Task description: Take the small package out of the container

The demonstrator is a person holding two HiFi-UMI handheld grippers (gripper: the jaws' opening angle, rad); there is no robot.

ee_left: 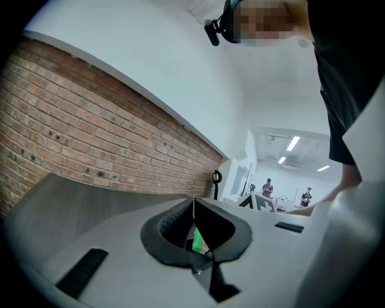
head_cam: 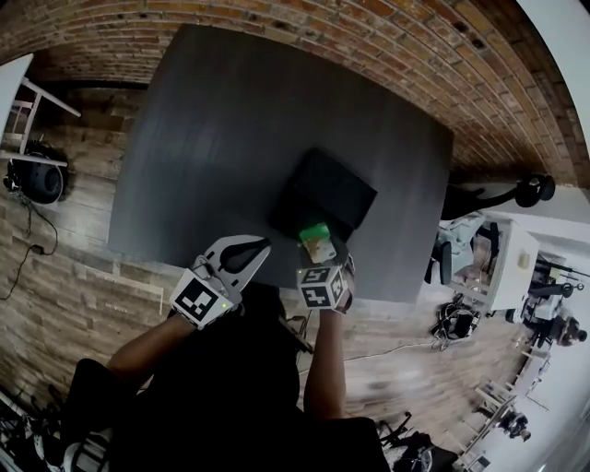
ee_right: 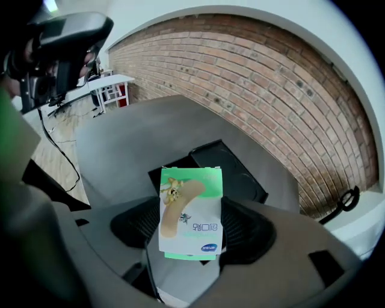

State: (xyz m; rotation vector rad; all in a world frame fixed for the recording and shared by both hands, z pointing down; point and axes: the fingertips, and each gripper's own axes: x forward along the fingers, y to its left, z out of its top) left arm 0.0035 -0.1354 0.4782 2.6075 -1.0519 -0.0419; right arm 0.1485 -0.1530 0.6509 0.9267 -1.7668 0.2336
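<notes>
Gripping the small package (ee_right: pixel 191 213) by its two side edges, the right gripper (ee_right: pixel 192 233) holds it upright between its black jaws, which stand apart only by the packet's own width. The package is a green-and-white packet printed with a picture of an adhesive bandage, its printed face turned toward the gripper's camera and its lower edge sitting down between the ribbed pads. Beyond it the black container (ee_right: pixel 231 171) lies flat on the dark grey desk (ee_right: pixel 138 138), and the package is held in the jaws rather than resting inside it.

From the head view, the package (head_cam: pixel 318 245) shows just over the container's (head_cam: pixel 327 189) near corner, close to the desk's (head_cam: pixel 212 138) front edge, with the right gripper's marker cube (head_cam: pixel 323 288) directly beneath it.

The left gripper (head_cam: pixel 251 251) hangs just beside the right one, over the desk's near edge and apart from both package and container. Its own view shows the left gripper's (ee_left: pixel 194 219) jaws pressed together along a thin seam with nothing clamped in them; a sliver of the green packet shows in the distance through a small gap below the seam. A brick wall (head_cam: pixel 277 23) runs behind the desk, and wooden floor (head_cam: pixel 74 221) lies to its sides.
</notes>
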